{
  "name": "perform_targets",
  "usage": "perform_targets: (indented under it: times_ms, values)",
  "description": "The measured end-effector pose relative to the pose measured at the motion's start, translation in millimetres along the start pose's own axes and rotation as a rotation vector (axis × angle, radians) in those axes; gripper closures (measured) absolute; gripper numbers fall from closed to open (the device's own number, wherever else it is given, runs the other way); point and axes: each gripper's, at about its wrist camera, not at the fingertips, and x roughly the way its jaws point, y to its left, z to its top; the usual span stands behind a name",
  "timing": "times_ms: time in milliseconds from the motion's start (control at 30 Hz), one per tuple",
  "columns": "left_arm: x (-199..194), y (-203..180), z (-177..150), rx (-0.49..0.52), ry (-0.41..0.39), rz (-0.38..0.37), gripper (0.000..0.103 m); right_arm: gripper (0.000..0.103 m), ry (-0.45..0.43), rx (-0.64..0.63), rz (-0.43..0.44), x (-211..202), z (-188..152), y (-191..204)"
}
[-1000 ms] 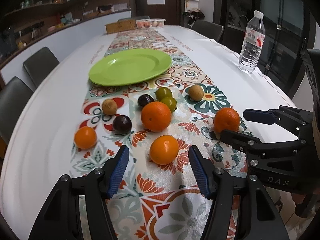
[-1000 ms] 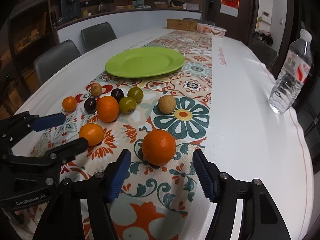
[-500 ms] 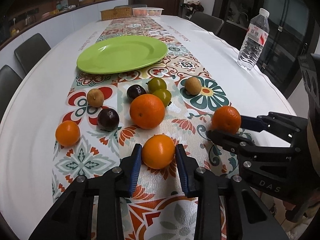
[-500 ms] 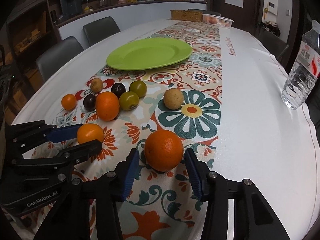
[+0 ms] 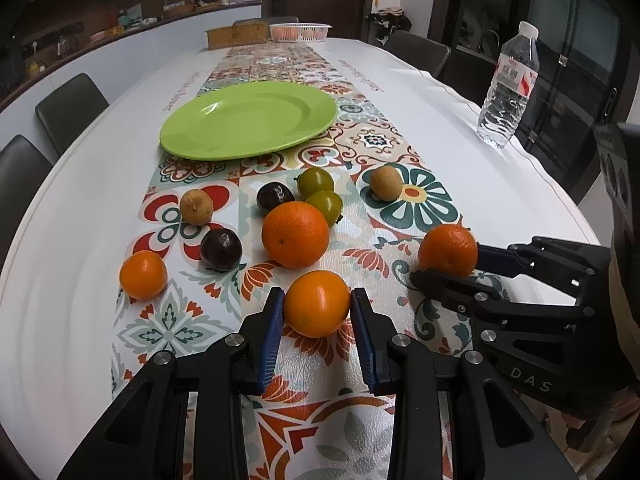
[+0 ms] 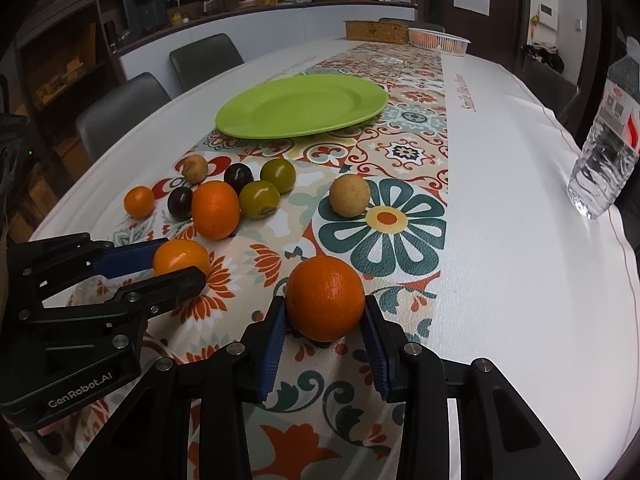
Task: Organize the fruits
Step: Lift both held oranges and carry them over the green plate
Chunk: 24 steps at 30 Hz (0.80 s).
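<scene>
My left gripper (image 5: pixel 317 312) is shut on an orange (image 5: pixel 317 304) that rests on the patterned runner; it also shows in the right wrist view (image 6: pixel 181 258). My right gripper (image 6: pixel 325 320) is shut on another orange (image 6: pixel 325 298), seen from the left wrist view (image 5: pixel 448 250) too. An empty green plate (image 5: pixel 248 120) lies further back on the runner (image 6: pixel 302 106). Between it and the grippers lie a big orange (image 5: pixel 295 234), a small orange (image 5: pixel 143 274), two dark plums (image 5: pixel 221 243), two green fruits (image 5: pixel 316 182) and two brown fruits (image 5: pixel 386 183).
A water bottle (image 5: pixel 508 92) stands at the right on the white tablecloth (image 6: pixel 592 152). A white basket (image 5: pixel 299 32) and a wicker box (image 5: pixel 236 37) sit at the far end. Dark chairs (image 5: pixel 68 104) line the left side.
Both grippers moved forward and closed on their oranges; a second ago both were open with the oranges ahead of the fingertips.
</scene>
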Motion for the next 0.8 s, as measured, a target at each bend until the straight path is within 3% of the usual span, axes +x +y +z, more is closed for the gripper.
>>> perform_targets:
  times_ms: [433,800]
  values:
    - [-39.9,7.0,9.8,-0.025,-0.098,0.036,0.070,0.065,-0.073,-0.034,0.024,-32.7,10.3,14.5]
    - [-55.5,22.7,49.7,0.008,-0.194,0.076,0.070,0.065,-0.168,-0.094,0.030,-49.6,58.9,22.4]
